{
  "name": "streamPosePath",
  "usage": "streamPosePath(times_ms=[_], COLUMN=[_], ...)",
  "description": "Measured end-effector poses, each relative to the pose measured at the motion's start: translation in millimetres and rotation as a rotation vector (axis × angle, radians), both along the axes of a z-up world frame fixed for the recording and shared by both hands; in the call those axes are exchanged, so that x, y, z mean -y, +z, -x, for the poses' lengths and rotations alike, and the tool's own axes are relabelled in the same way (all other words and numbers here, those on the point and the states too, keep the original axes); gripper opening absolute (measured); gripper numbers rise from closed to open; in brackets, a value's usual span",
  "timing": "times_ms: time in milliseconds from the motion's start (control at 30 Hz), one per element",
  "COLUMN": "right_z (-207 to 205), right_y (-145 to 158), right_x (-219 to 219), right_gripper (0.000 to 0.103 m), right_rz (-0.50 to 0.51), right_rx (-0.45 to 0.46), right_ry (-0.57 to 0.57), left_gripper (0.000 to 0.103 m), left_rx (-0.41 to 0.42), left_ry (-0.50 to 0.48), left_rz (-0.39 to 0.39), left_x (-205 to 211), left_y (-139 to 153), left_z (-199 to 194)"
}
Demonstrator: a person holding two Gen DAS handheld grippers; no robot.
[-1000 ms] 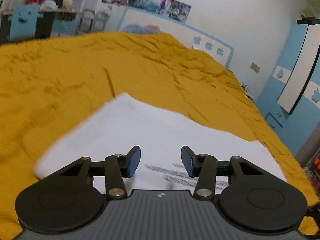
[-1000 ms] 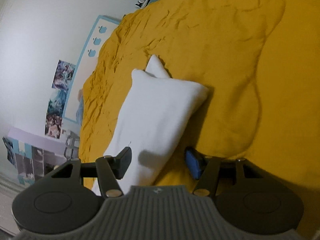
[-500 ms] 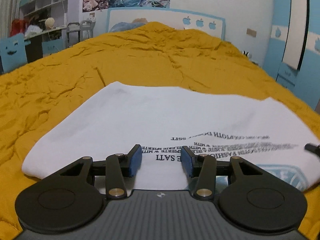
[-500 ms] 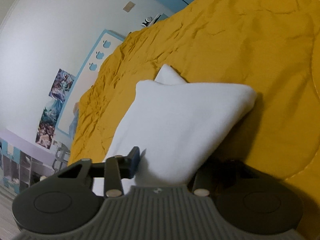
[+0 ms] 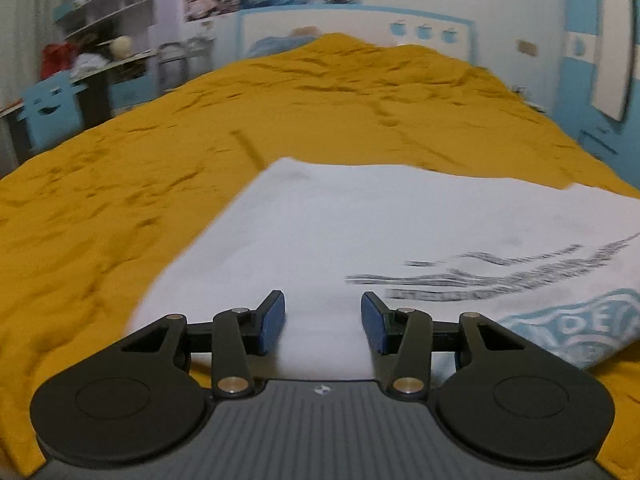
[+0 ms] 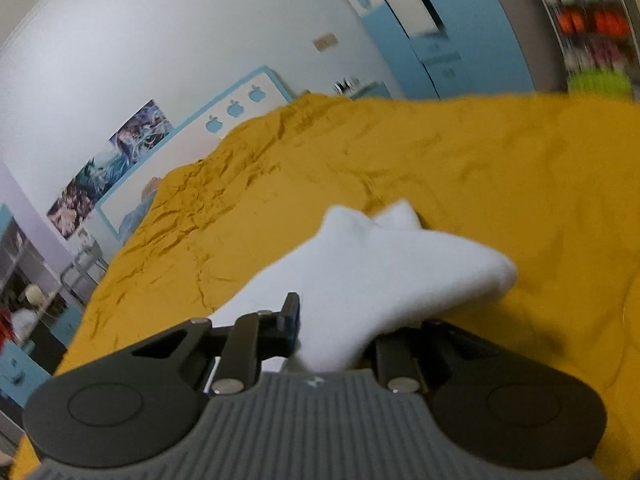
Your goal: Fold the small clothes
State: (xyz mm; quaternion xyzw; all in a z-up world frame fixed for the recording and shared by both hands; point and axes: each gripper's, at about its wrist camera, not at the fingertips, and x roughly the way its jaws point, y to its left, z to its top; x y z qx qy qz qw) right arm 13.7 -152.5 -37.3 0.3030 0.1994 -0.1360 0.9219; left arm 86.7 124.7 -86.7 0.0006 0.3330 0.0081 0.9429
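On the yellow bed lies a white shirt; right gripper fingers, just closing, clamp its lifted edge (print hidden); left gripper fingers stand apart above it.

On the white shirt the dark printed lines smear unreadably, its blue emblem is cut off, and a fold hides the right gripper's far finger.
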Motion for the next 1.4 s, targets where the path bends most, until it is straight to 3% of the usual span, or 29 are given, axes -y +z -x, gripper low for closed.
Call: streamPosePath(times_ms=[300, 333, 433, 500, 567, 600, 633, 700, 767, 933, 1033, 1067, 1167, 1267, 1400], right_z=[-21, -24, -35, -37, -39, -39, -39, -37, -31, -15, -43, -43, -45, -40, -49], right_y=[66, 72, 88, 86, 67, 48, 34, 12, -4, -12, 0, 0, 7, 7, 3], right_x=[-93, -108, -173, -227, -285, -315, -330, -336, -337, -332, -297, -288, -265, -224, -156], right_gripper=[0.013, 0.013, 0.013, 0.012, 0.013, 0.016, 0.021, 0.03, 0.031, 0.055, 0.077, 0.077, 0.077, 0.077, 0.078], right_rz=[0.33, 0.367, 0.531, 0.69, 0.919, 1.037, 1.061, 0.907, 0.785, 0.732, 0.459, 0.354, 0.187, -0.015, -0.242], right_rx=[0.088, 0.103, 0.148, 0.173, 0.138, 0.094, 0.07, 0.059, 0.028, 0.063, 0.028, 0.024, -0.016, -0.053, -0.089], right_ry=[0.074, 0.095, 0.2, 0.318, 0.474, 0.579, 0.612, 0.733, 0.816, 0.816, 0.888, 0.93, 0.985, 0.925, 0.708], left_gripper=[0.048, 0.044, 0.034, 0.031, 0.031, 0.032, 0.037, 0.037, 0.037, 0.037, 0.037, 0.037, 0.038, 0.038, 0.043], left_rx=[-0.063, -0.066, -0.103, -0.12, -0.135, -0.165, -0.173, -0.178, -0.164, -0.156, -0.142, -0.138, -0.131, -0.128, -0.111], left_ry=[0.114, 0.123, 0.124, 0.14, 0.161, 0.28, 0.343, 0.333, 0.345, 0.325, 0.336, 0.341, 0.331, 0.313, 0.271], left_rz=[0.082, 0.097, 0.213, 0.304, 0.397, 0.421, 0.441, 0.474, 0.457, 0.38, 0.359, 0.352, 0.335, 0.343, 0.343], left_x=[-56, -63, -90, -107, -121, -133, -142, -155, -158, -148, -145, -149, -148, -147, -144], left_y=[11, 12, 11, 11, 11, 9, 7, 8, 10, 13, 15, 15, 16, 16, 18], left_z=[-6, -5, -7, -8, -8, -6, -6, -8, -6, -6, -7, -8, -6, -8, -10])
